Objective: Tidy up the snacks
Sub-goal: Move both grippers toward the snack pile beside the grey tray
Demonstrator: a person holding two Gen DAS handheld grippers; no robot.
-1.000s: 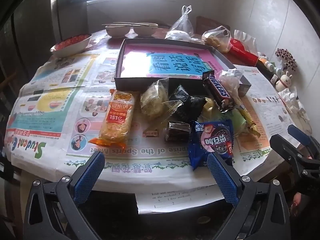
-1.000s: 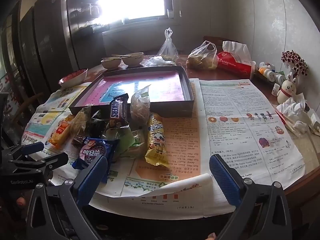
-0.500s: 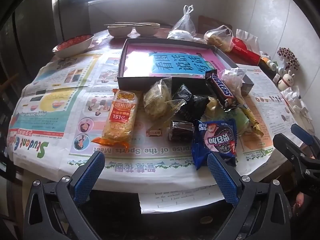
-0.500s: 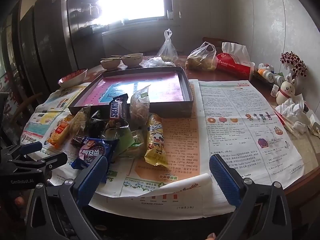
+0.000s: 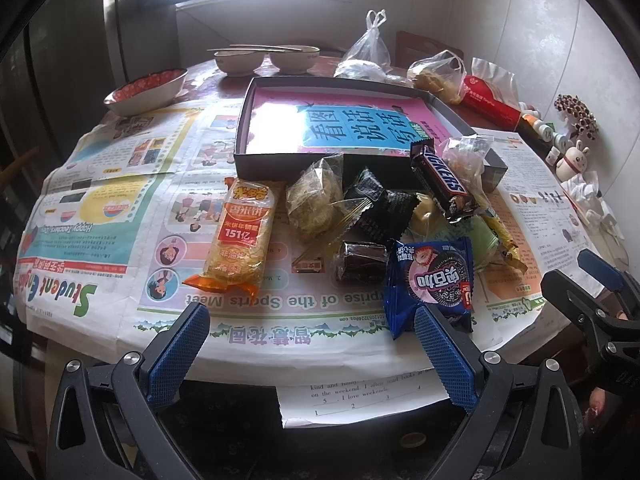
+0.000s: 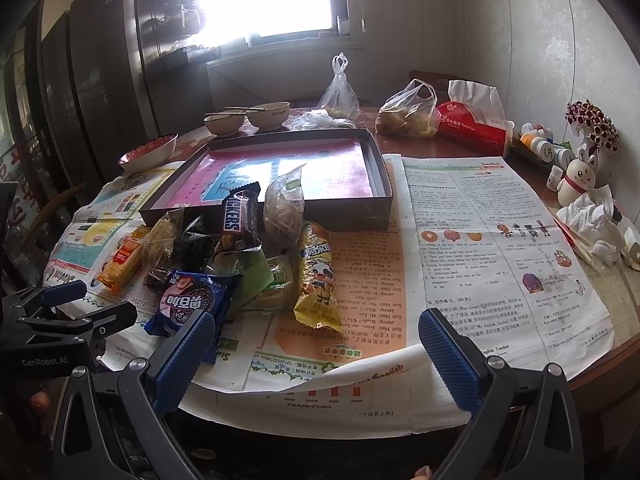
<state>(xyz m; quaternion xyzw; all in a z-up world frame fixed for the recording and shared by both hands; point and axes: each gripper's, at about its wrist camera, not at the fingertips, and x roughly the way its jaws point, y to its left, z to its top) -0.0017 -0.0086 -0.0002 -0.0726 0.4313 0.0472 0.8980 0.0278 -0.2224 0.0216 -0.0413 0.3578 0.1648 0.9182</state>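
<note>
Both grippers' jaws spread, empty. Snickers bar [image 5: 439, 181] light, stiff, prob. slick wrapper; pinch mid-length, across width.

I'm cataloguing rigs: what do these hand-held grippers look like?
Both the left hand-held gripper and right hand-held gripper have black angular frames with silver screws and blue textured finger pads. The left's body reads "GenRobot.AI" in the right wrist view.

table [image 6: 624, 344] | newspapers [image 5: 120, 184] | box [image 5: 280, 158] | snacks [image 5: 376, 216] | bowls [image 5: 148, 90]
</note>
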